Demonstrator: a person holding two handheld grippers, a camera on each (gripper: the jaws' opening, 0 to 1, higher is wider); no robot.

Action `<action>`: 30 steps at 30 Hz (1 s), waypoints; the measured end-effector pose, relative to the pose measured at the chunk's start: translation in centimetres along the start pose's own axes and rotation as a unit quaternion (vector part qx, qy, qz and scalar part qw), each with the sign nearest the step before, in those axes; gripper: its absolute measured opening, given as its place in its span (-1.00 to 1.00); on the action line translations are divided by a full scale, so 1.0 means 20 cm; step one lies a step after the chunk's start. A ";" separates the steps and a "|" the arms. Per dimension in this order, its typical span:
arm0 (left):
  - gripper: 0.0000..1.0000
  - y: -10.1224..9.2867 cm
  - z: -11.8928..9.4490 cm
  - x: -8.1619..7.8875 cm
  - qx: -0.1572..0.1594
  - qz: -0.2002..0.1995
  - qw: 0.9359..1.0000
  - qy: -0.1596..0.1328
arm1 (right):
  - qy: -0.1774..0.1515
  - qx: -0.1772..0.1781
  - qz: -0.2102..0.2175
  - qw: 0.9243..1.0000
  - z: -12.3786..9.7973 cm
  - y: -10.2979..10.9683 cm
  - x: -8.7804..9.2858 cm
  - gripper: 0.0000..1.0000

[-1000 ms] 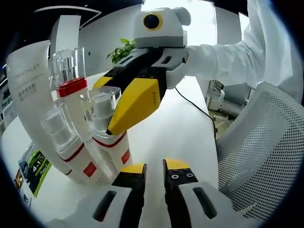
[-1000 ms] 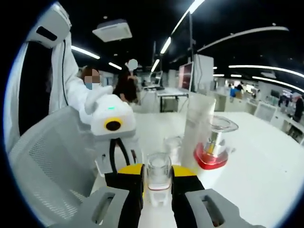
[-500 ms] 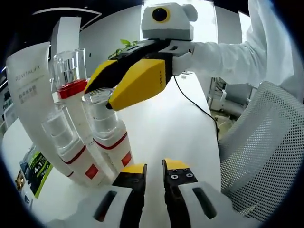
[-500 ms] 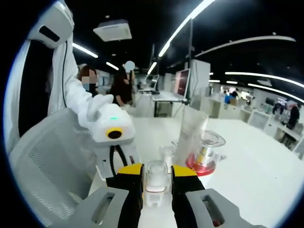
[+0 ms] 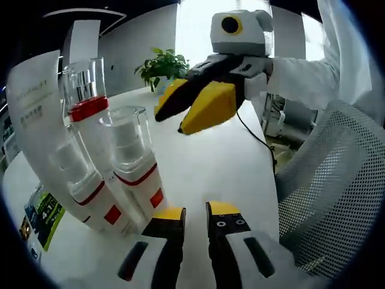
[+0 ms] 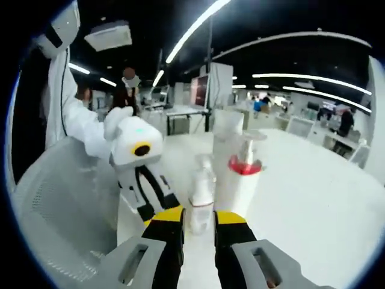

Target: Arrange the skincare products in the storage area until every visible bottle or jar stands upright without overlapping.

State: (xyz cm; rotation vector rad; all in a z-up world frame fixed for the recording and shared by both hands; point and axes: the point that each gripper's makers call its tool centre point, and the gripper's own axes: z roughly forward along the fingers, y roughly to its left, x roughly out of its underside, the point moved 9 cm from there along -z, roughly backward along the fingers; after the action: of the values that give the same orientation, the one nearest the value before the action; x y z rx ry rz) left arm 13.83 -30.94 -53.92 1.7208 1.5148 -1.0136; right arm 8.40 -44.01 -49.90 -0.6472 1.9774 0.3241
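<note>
My left gripper view sits low on the table (image 5: pixel 222 174), close beside the bottles (image 5: pixel 129 165) at frame left. My right gripper view faces back, bottles (image 6: pixel 231 177) at centre. Both share those bottles and the mesh chair (image 5: pixel 328 198).

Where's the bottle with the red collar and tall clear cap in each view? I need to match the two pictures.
Left gripper view: the red-collared bottle stands upper left, behind two shorter clear-capped bottles.
Right gripper view: the same bottle is right of centre, beyond the right gripper.
Shared landmark: the tall white tube, directly beside it in both views.
</note>
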 end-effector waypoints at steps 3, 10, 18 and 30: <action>-0.79 0.00 0.00 0.00 -0.003 -0.001 1.000 0.003 | 0.035 0.003 0.016 0.999 0.06 0.01 0.07 -0.91; -0.79 0.02 0.01 0.01 -0.003 -0.003 1.000 0.003 | 0.022 0.042 0.065 0.997 0.13 -0.01 0.05 -0.93; -0.80 0.06 0.02 0.02 -0.013 -0.008 1.000 0.000 | 0.025 0.040 0.074 0.996 0.15 0.01 0.05 -0.92; -0.77 0.08 0.04 0.00 -0.018 -0.004 1.000 -0.008 | 0.023 0.052 0.083 0.995 0.17 0.01 0.05 -0.92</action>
State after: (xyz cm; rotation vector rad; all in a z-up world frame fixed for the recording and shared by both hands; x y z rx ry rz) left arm 15.25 -31.78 -54.43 1.6795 1.5215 -0.9954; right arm 10.39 -42.50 -52.41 -0.4294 2.0828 0.3073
